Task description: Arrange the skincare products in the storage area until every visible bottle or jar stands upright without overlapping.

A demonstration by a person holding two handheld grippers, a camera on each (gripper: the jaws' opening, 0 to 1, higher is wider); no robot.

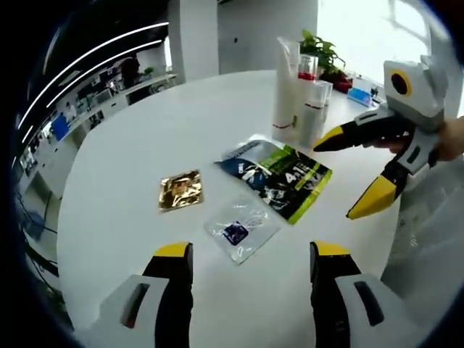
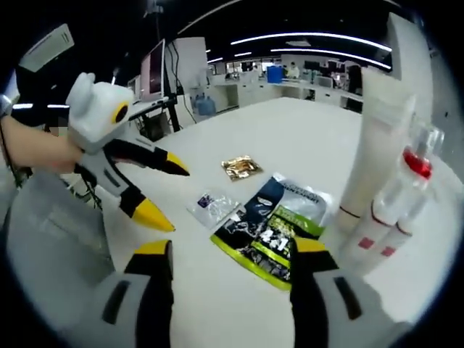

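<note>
Upright white skincare tubes [image 1: 286, 90] and a clear bottle with a red band [image 1: 307, 72] stand together at the far side of the round white table [image 1: 145, 145]. In the right gripper view the tall white tube [image 2: 373, 145] and red-banded bottle [image 2: 406, 185] stand at the right. A green and black sachet pack [image 1: 279, 174] [image 2: 272, 232], a clear sachet [image 1: 241, 226] [image 2: 212, 205] and a gold sachet [image 1: 180, 190] [image 2: 241, 167] lie flat. My left gripper [image 1: 250, 257] is open near the clear sachet. My right gripper [image 2: 232, 254] is open over the green pack, seen also as the right gripper [image 1: 348, 174].
A potted plant [image 1: 322, 51] stands behind the tubes at the table's far edge. Office desks and monitors [image 1: 94, 94] line the room beyond. A person's hand [image 2: 36, 148] holds the left gripper [image 2: 170, 192] at the left of the right gripper view.
</note>
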